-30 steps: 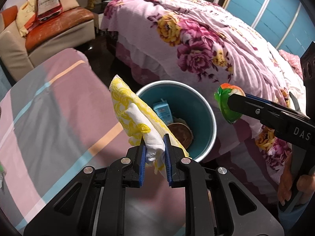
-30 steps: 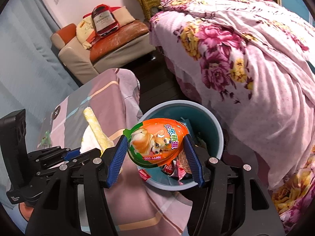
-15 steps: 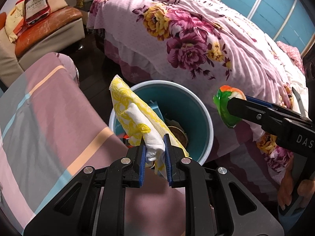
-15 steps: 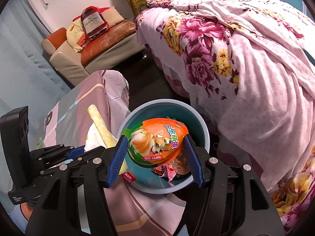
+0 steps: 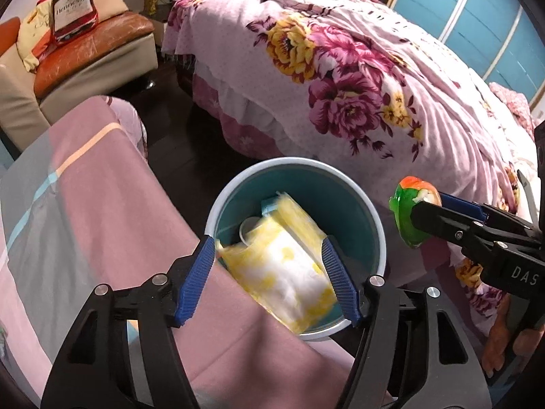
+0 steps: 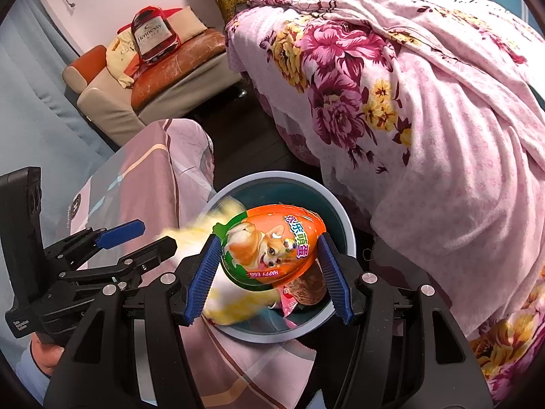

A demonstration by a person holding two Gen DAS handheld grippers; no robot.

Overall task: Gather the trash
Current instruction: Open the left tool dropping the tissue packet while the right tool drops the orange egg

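In the left wrist view, the left claw (image 5: 269,274) has its blue pads wide apart and opening, and nothing is pinched between them. The soft yellow and white packet (image 5: 282,266) looks blurry and sits loose over the round teal bin (image 5: 369,218), partly inside it. The bin's near rim touches the edge of the tabletop with the pink and grey striped cloth (image 5: 102,225). The bin's far side is just beside the bed with the pink flower blanket (image 5: 340,78), with a thin strip of dark floor (image 5: 190,156) between them. On the right, the right claw (image 5: 417,218) hangs past the bin's rim. In the right wrist view, the right claw (image 6: 267,271) is clenched on the orange and green plastic egg with a puppy picture (image 6: 270,247), right above the bin's (image 6: 337,211) open mouth. More trash lies inside under it. The left claw (image 6: 141,238) is near, beside the bin's left rim.
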